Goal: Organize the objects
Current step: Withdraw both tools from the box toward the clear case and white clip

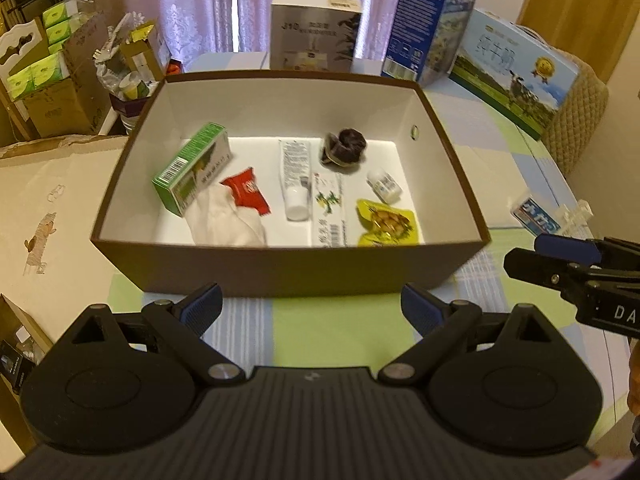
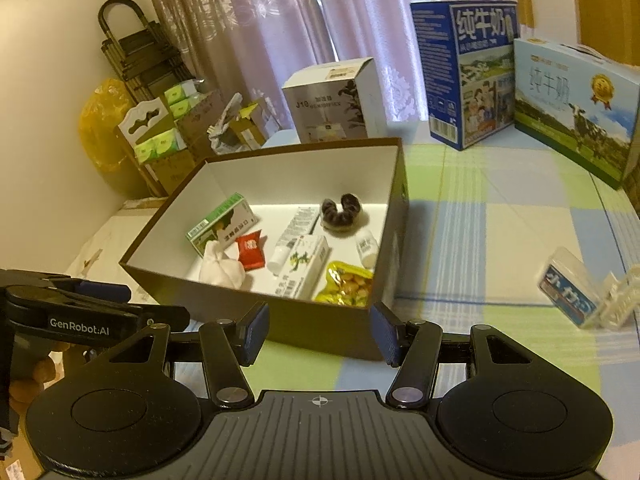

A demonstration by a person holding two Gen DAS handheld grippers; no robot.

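Brown box (image 1: 280,268): sits on the counter (image 2: 500,220), stiff card, already loaded.
Clear case (image 2: 576,292): right of the box, light, slick, probably brittle; pinch its long sides.
Left gripper (image 1: 310,304): jaws released.
Right gripper (image 2: 318,334): jaws released, empty.

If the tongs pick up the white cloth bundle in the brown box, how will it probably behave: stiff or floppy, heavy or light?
The white cloth bundle looks crumpled and soft, so it will probably sag and change shape. It seems light. One end lies against the green carton and beside the red packet, so lifting may nudge them.
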